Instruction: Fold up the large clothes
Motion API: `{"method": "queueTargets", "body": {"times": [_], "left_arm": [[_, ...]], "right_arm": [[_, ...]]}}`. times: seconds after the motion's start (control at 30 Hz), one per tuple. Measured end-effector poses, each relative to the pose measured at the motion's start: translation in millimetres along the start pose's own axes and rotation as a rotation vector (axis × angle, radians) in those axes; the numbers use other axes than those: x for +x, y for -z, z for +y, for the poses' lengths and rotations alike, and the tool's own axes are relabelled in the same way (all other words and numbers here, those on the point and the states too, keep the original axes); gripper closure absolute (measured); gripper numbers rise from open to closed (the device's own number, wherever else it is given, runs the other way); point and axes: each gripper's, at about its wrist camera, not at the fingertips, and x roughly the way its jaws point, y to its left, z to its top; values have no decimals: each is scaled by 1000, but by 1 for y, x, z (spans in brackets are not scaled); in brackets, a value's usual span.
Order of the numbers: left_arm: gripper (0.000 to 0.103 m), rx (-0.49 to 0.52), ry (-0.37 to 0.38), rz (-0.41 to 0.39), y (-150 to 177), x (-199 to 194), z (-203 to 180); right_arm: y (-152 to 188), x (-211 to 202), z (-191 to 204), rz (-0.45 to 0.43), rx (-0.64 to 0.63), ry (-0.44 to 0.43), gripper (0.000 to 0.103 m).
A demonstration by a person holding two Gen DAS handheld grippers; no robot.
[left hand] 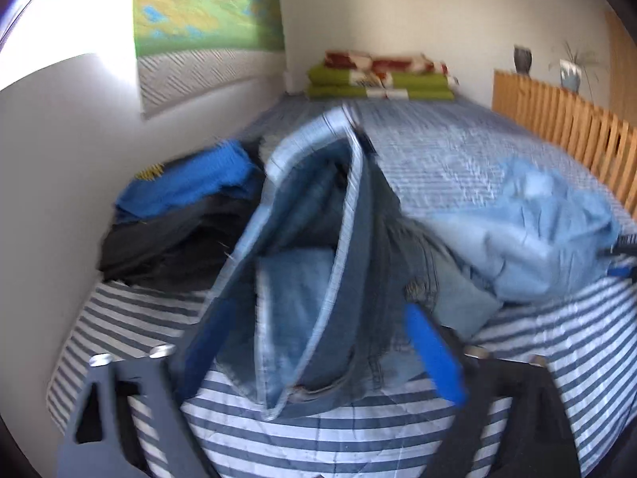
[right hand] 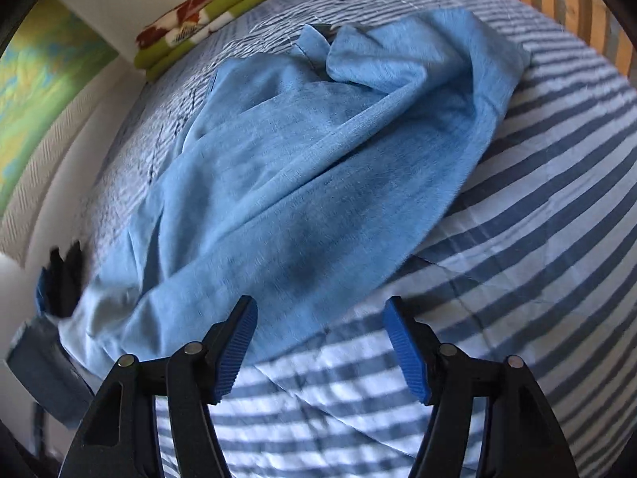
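A bundle of blue jeans stands bunched up on the striped bedcover. My left gripper is closed around its lower part; the right pad lies against the denim and the left finger is mostly hidden by it. A light blue shirt lies crumpled on the bedcover. My right gripper hovers open over the shirt's near edge, its pads apart and gripping nothing. The shirt also shows to the right of the jeans.
A dark garment with a bright blue one on top sits by the left wall. Folded green and red blankets lie at the far end of the bed. A wooden slatted rail borders the right side.
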Motion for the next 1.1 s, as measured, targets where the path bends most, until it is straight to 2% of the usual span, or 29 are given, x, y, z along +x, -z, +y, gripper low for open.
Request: {"method": "queueTargets", "body": {"times": [0.03,0.07,0.1,0.13,0.17,0.23,0.27,0.3,0.33,0.37,0.43,0.53,0.6,0.63,0.7,0.87,1.1], "left_arm": [[44,-11,7,43,3,10,-4],[65,-28,9,83,5,21,-5],[76,-62,-2,123,8,30,-5],[93,-101,-3,146,10,35,-5],[101,-135,15,165,11,39,-3],[102,-177,41,164,10,38,0],[102,-184,39,149,8,34,0],[102,-196,43,129,6,28,2],[102,-226,63,112,4,21,5],[102,-264,92,100,2,15,10],[102,-323,135,76,-5,1,21],[102,-346,146,14,-17,-31,31],[102,-359,162,-15,-23,-56,38],[102,-356,160,-33,-26,-71,41],[102,-350,145,-68,-32,-100,46],[102,-372,151,-175,-46,-193,65],[102,-379,196,-289,-59,-308,97]], "right_arm": [[-1,1,1,-7,14,-12,32],[-3,4,3,-11,24,-26,29],[-5,5,5,-11,31,-47,29],[-6,9,8,-7,42,-75,29],[-7,11,10,-4,53,-103,28],[-10,17,18,2,59,-139,28],[-10,19,25,2,36,-144,40],[-12,21,30,10,10,-142,70],[-11,21,33,18,-9,-136,87],[-10,20,35,14,-19,-138,98],[-11,1,35,-34,-26,-165,99],[-15,-47,41,-123,-72,-191,99],[-17,-89,47,-200,-115,-201,101],[-16,-123,51,-260,-142,-231,101],[-12,-167,52,-315,-161,-276,101],[14,-292,57,-534,-253,-297,101],[59,-425,57,-770,-319,-304,101]]}}
